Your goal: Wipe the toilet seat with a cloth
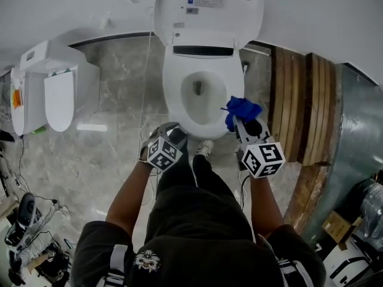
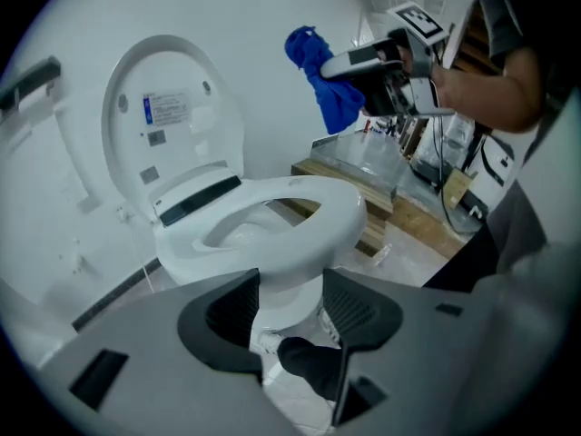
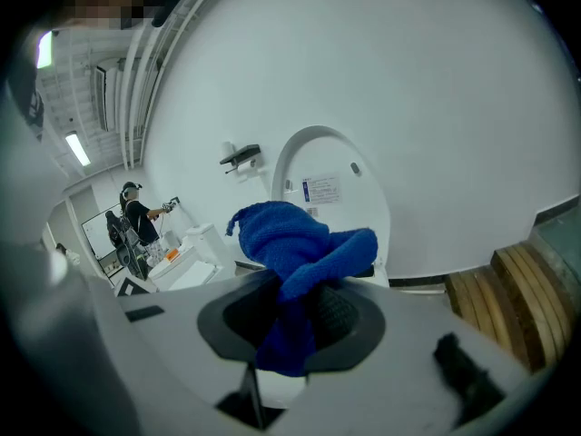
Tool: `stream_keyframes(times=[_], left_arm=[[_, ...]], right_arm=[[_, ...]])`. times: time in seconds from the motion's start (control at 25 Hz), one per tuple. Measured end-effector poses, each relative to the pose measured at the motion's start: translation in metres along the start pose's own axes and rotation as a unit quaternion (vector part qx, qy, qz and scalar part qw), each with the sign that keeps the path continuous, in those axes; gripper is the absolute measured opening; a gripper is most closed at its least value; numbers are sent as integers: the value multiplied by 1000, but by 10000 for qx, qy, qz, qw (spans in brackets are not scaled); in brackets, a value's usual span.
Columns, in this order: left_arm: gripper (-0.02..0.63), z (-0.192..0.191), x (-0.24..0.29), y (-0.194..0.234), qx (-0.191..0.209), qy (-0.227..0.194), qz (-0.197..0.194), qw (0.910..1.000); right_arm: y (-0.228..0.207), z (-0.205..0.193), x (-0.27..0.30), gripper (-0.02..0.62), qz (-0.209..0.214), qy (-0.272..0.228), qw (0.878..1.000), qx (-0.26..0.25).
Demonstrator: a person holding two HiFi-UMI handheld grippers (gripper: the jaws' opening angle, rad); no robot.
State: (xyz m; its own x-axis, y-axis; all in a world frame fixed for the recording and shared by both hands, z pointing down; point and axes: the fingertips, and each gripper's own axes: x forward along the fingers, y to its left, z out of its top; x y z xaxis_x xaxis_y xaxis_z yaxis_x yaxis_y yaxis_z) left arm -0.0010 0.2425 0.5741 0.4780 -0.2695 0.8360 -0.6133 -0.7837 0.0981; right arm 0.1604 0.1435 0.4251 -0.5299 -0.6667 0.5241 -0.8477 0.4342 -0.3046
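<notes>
Nearest, the person's two forearms reach out from a dark shirt, one gripper in each hand. The left gripper [image 2: 290,309] stands at the near left of the toilet, jaws wide apart with nothing gripped; through the gap between them show the toilet's base, a dark trouser leg and a pale shoe [image 1: 204,148] planted on the grey marble floor [image 1: 108,160]. The right gripper [image 3: 295,321] is at the near right, its jaws clamped on a blue cloth [image 3: 292,243]; the bunched cloth bulges out beyond the jaw tips and a tail of it hangs down between the pads.

From the left gripper view the cloth is held in the air above and to the right of the toilet seat [image 2: 338,209], clear of it. From the head view it lies over the seat's near right edge.

The white seat is down on the bowl, with water showing in the opening. Behind it the lid [image 1: 209,5] stands raised against the white wall, a printed label on its inner face.

To the left, well apart, stands a second white toilet [image 1: 57,94] with its lid down. To the right lie stacked wooden planks [image 1: 299,106].

Far off in the right gripper view, another person [image 3: 136,214] stands holding something out in front
</notes>
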Motion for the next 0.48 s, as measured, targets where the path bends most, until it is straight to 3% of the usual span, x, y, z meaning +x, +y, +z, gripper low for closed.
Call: stream_keyframes(times=[0.12,0.48], left_arm=[[221,-14,13,-5,-204,92,-299,9993],[219,-54,54,-15,-386,494,-540,9966]], right_arm=[[1,-14,6,80,-14,129,9999,24],[1,-46,30,80,-35,465,9989,25]])
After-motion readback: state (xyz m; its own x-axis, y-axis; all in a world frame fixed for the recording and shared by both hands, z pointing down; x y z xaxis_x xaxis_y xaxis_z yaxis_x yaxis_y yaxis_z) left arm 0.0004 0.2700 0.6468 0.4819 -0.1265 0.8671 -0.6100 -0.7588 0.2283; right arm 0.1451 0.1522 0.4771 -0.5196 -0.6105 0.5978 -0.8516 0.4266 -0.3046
